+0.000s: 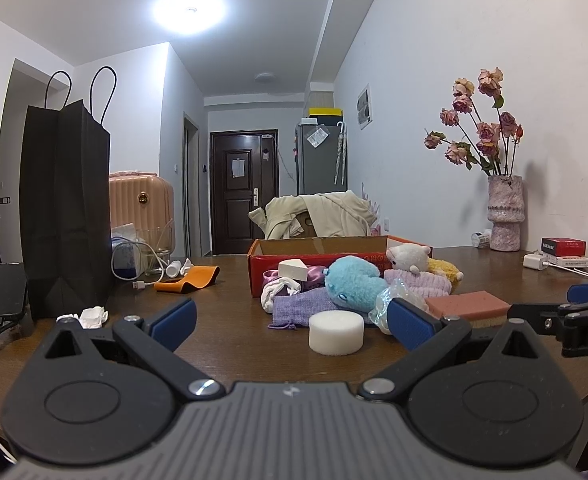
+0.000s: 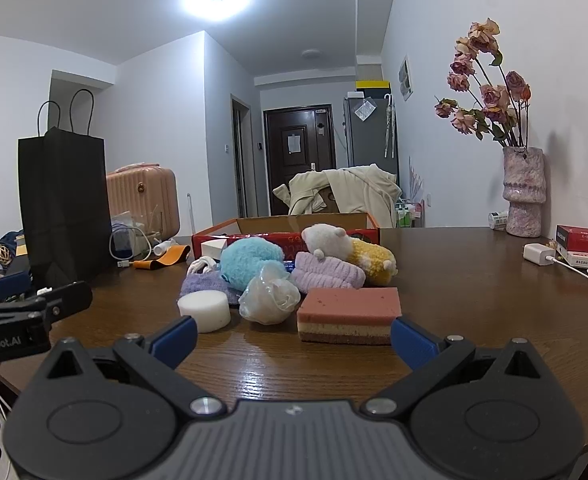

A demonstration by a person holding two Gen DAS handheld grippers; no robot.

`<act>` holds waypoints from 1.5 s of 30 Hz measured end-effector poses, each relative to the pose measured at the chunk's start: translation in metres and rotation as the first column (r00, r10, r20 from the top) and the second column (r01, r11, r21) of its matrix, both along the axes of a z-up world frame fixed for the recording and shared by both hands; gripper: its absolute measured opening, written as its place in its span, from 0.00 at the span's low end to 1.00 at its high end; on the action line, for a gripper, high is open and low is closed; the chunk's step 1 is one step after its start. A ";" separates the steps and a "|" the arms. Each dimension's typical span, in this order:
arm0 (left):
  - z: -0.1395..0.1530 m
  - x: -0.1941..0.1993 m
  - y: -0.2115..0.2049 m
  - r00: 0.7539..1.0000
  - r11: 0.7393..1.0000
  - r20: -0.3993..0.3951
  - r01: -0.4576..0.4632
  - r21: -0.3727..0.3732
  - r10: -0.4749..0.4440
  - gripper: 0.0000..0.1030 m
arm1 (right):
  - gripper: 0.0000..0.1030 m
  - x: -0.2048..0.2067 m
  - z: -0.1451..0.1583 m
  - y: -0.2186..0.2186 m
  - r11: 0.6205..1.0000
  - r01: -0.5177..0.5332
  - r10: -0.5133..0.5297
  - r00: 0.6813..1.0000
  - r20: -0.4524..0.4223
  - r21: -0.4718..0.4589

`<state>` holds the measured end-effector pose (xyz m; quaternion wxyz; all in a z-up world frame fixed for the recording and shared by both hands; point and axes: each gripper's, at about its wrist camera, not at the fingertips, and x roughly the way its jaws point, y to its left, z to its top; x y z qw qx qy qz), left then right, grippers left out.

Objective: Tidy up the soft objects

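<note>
A heap of soft things lies on the brown table in front of a red cardboard box (image 1: 318, 258) (image 2: 278, 236): a blue plush (image 1: 354, 284) (image 2: 250, 258), a white and yellow plush (image 1: 410, 258) (image 2: 350, 250), a lilac towel roll (image 2: 328, 276), a purple pouch (image 1: 298, 308), a clear crumpled bag (image 2: 270, 294), a white round sponge (image 1: 336, 332) (image 2: 205, 310) and a pink layered sponge (image 1: 468, 306) (image 2: 348, 314). My left gripper (image 1: 292, 322) is open, just short of the white sponge. My right gripper (image 2: 294, 338) is open, in front of the pink sponge.
A tall black paper bag (image 1: 64, 208) (image 2: 64, 204) stands at the left beside cables, a glass and an orange strap (image 1: 188, 278). A vase of dried roses (image 1: 504, 212) (image 2: 524, 190), red boxes and a white charger (image 2: 538, 254) occupy the right. A phone (image 1: 4, 290) lies far left.
</note>
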<state>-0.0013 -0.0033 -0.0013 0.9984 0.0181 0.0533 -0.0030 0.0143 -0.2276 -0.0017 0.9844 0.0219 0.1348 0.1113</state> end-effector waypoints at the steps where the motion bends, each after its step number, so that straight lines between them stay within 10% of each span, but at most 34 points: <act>1: 0.000 0.003 0.002 1.000 1.000 -0.001 -0.004 -0.001 0.004 1.00 | 1.00 0.002 0.001 -0.002 1.000 -0.002 0.002 1.000 0.006 -0.001; 15: 0.044 0.103 0.009 0.993 0.994 -0.091 0.070 -0.079 -0.077 1.00 | 1.00 0.103 0.036 -0.061 0.994 0.063 -0.059 0.997 -0.042 0.092; 25: 0.059 0.234 -0.061 0.920 0.949 -0.258 0.249 -0.193 -0.294 0.95 | 1.00 0.232 0.047 -0.107 0.988 -0.141 0.151 0.973 -0.177 0.071; 38: 0.022 0.321 -0.093 0.843 0.924 -0.412 0.229 -0.306 -0.345 0.77 | 0.85 0.364 -0.017 -0.129 0.858 -0.419 0.506 0.787 -0.352 0.297; 42: 0.021 0.321 -0.094 0.844 0.922 -0.411 0.223 -0.315 -0.344 0.52 | 0.54 0.377 -0.030 -0.133 0.810 -0.425 0.572 0.727 -0.381 0.404; 45: 0.023 0.321 -0.094 0.837 0.908 -0.405 0.229 -0.351 -0.368 0.45 | 0.50 0.369 -0.022 -0.131 0.833 -0.406 0.539 0.750 -0.384 0.376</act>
